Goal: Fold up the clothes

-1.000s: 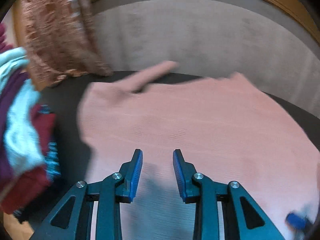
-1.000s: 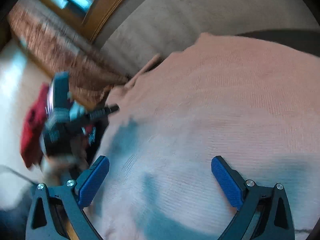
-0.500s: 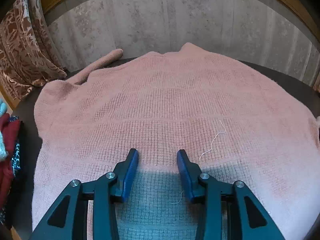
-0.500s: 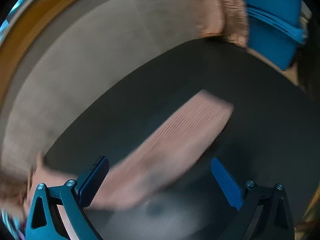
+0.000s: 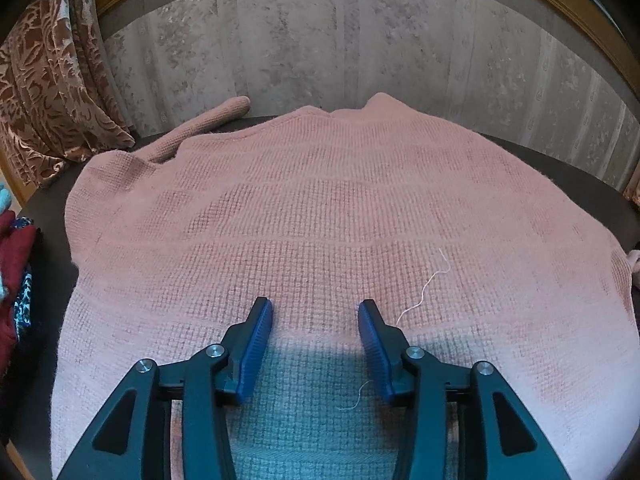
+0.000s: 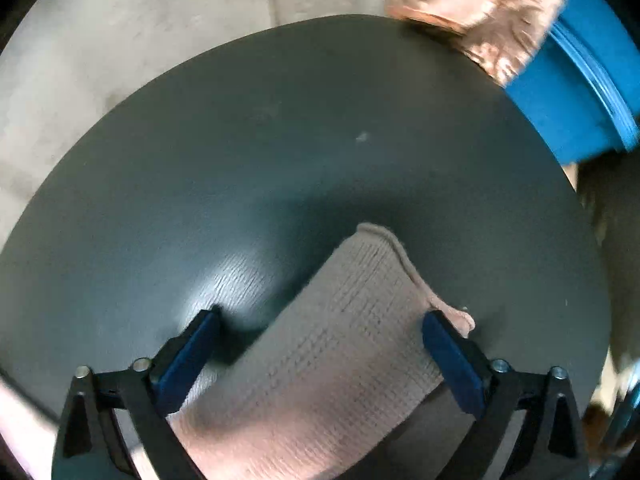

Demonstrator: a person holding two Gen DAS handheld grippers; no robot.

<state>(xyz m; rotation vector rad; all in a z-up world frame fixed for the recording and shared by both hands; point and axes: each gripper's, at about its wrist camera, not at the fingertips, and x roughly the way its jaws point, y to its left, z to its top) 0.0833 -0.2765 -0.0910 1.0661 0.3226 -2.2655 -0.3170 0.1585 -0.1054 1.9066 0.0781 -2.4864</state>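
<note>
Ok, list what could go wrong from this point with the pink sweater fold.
1. The right gripper is closing over the sleeve, which lies slanted between its open pads, so they may catch only one edge and the sleeve could twist.
2. The left gripper is opening above the sweater body, holding nothing, so pulling the sleeve may drag the whole garment across the dark table.
3. The other sleeve trails off toward the wall, and could bunch.

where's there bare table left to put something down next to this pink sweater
Bare dark table lies beyond the sweater's sleeve, toward the wall and the blue bin. The sweater covers the middle; the clothes pile crowds its left edge.
</note>
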